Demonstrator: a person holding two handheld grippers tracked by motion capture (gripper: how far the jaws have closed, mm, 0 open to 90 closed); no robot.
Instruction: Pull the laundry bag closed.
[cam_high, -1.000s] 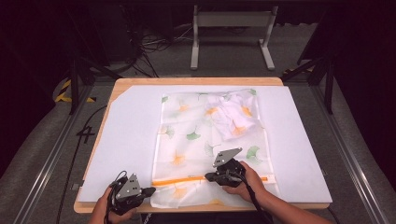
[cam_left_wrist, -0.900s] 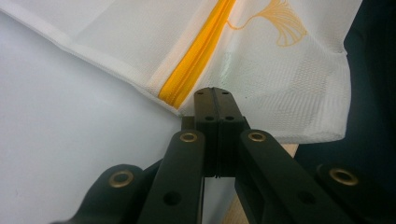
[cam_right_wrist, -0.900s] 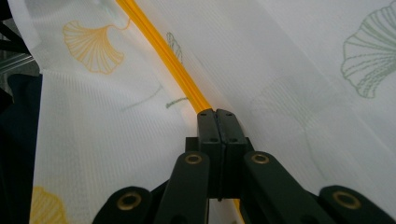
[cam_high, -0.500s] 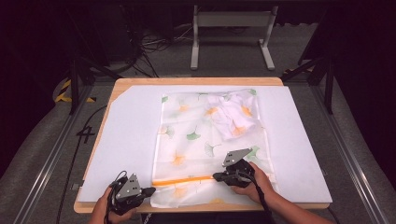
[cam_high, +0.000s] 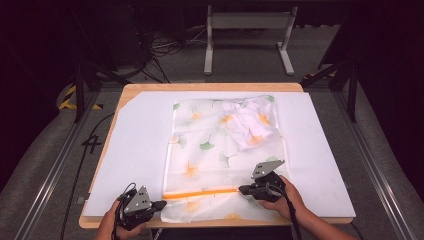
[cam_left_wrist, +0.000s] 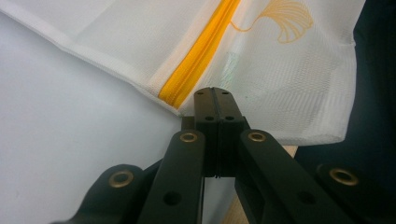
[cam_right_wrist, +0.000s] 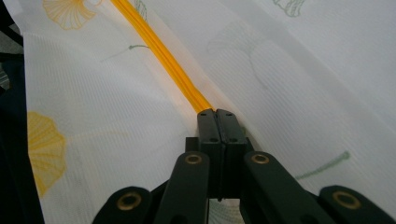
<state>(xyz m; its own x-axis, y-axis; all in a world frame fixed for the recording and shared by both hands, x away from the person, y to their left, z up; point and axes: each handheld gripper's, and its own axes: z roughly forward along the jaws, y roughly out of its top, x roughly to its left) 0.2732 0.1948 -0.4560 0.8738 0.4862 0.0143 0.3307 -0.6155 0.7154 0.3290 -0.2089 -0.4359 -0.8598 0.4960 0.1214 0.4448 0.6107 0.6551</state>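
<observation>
We look down on a wooden surface (cam_high: 295, 88) covered by a white sheet (cam_high: 135, 150), its bare wood edge showing at twelve o'clock. Around it lies grey carpeted floor (cam_high: 45, 165). At twelve o'clock stands a pale metal frame stand (cam_high: 248, 22), with tangled black cables (cam_high: 160, 50) at eleven. Yellow-and-black hazard tape (cam_high: 67, 97) marks the floor at nine o'clock. Metal rails (cam_high: 372, 165) run along both sides. The room's far reaches are dark; light falls on the surface alone.
</observation>
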